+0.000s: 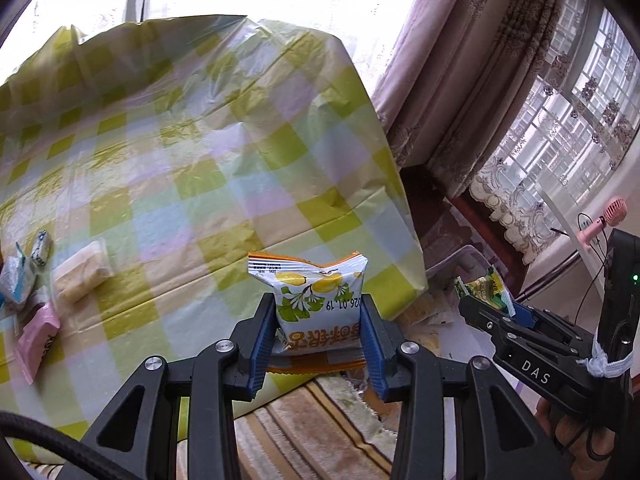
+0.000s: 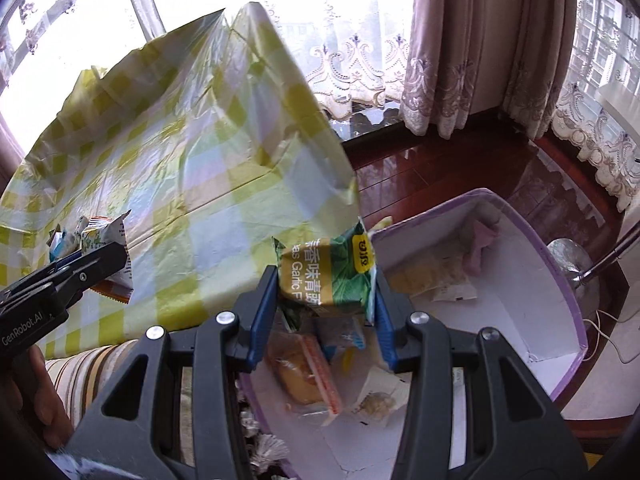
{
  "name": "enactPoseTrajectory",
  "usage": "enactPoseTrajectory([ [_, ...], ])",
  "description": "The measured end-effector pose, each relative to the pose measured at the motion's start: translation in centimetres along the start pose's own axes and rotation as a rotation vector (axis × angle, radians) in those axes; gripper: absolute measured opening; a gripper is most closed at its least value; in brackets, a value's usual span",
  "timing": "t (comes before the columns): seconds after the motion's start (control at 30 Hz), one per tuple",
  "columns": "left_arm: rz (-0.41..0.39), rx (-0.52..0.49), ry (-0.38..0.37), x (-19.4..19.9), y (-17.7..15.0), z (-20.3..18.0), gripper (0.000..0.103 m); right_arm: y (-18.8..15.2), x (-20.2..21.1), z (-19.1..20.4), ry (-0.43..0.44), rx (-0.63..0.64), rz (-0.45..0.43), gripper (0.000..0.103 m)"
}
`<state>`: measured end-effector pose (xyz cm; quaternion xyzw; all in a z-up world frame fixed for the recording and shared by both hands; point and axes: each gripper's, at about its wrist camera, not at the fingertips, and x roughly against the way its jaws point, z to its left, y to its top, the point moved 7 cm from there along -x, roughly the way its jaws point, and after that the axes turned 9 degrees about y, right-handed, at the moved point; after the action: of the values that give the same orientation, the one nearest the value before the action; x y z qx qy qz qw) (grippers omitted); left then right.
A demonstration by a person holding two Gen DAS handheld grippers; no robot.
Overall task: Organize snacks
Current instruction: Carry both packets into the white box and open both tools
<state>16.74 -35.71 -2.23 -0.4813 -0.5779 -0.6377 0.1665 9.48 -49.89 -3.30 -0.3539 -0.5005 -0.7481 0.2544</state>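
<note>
My left gripper [image 1: 318, 320] is shut on a white and orange snack pack with a yellow fruit print [image 1: 316, 300], held over the near right corner of the checked table [image 1: 192, 168]. It also shows in the right wrist view [image 2: 105, 240]. My right gripper [image 2: 326, 300] is shut on a green garlic pea pack [image 2: 330, 272], held above a white box with a purple rim [image 2: 560, 280] on the floor. That pack also shows in the left wrist view [image 1: 486, 290].
Several loose snacks lie at the table's left edge: a pink pack [image 1: 36, 340], a clear-wrapped pale cake [image 1: 82, 276] and small blue-white packs [image 1: 24, 272]. The box holds several snacks [image 2: 308, 376]. A striped cloth [image 1: 312, 432] lies below the table edge. Curtains [image 1: 472, 72] hang at the right.
</note>
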Motion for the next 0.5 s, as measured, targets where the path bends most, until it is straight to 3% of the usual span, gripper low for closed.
enactPoseTrajectory([
  [0.5, 0.086, -0.191, -0.181, -3.8, -0.4, -12.0, 0.041, -0.1, 2.8, -11.3, -0.141, -0.158, -0.045, 0.048],
])
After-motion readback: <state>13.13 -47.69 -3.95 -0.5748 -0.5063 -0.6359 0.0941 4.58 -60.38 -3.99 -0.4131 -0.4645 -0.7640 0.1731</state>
